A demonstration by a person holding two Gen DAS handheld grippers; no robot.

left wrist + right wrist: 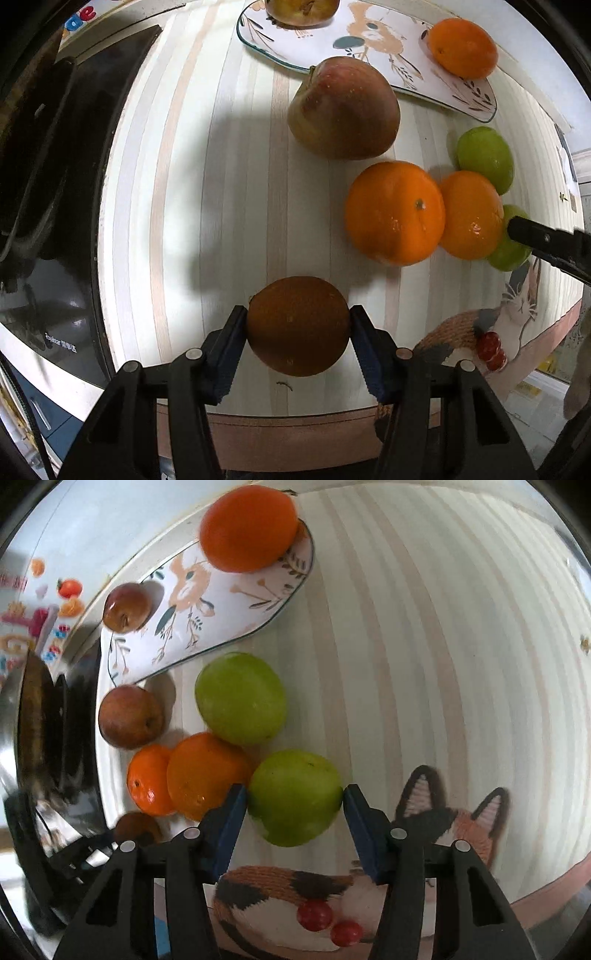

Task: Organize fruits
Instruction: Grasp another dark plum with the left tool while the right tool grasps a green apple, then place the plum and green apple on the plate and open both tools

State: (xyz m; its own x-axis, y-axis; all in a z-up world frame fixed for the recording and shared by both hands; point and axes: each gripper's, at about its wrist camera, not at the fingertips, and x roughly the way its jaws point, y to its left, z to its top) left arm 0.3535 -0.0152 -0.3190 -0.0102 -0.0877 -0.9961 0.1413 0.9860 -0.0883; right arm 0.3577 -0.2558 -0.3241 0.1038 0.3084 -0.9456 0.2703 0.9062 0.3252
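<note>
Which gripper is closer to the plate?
Hard to tell. The left gripper holds an orange at the table's near edge; the right gripper flanks a green fruit, both short of the plate.

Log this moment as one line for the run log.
left gripper: shut on orange | right gripper: shut on green apple | plate: two fruits

You get bright, even light on the striped tabletop [258, 184], yet the held orange [298, 326] sits in deep shadow — a soft grey patch beyond it. Fisheye bending warps both views' edges; the left margins blur — glare specks dot the oranges [395, 214].
</note>
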